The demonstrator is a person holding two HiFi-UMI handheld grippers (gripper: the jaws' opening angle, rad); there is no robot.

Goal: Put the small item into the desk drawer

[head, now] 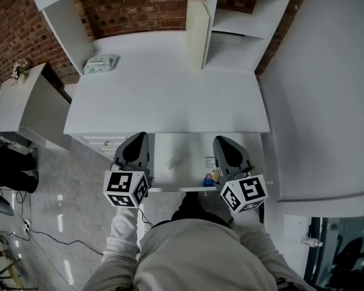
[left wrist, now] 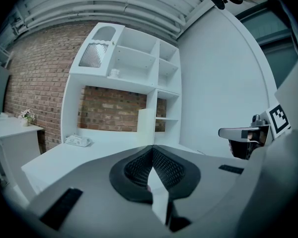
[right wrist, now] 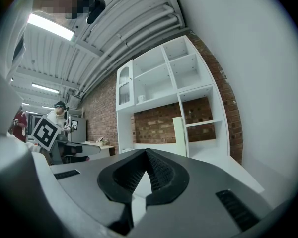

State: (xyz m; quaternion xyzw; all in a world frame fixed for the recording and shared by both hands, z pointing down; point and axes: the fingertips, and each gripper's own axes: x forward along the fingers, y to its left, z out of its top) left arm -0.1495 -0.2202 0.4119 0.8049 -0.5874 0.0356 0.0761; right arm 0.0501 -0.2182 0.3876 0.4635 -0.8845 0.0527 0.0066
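The white desk has its drawer pulled out under the front edge. A small blue and multicoloured item lies in the drawer's front right part, next to my right gripper. That gripper is shut and empty, its tips meeting. My left gripper hovers at the drawer's left side. It is shut too, with nothing between its pads. A pale smudge of a thing lies mid-drawer, too blurred to name.
A packet of wipes lies at the desk's back left. A tall cream panel stands upright by the shelf unit. A low white side table is at the left, cables on the floor.
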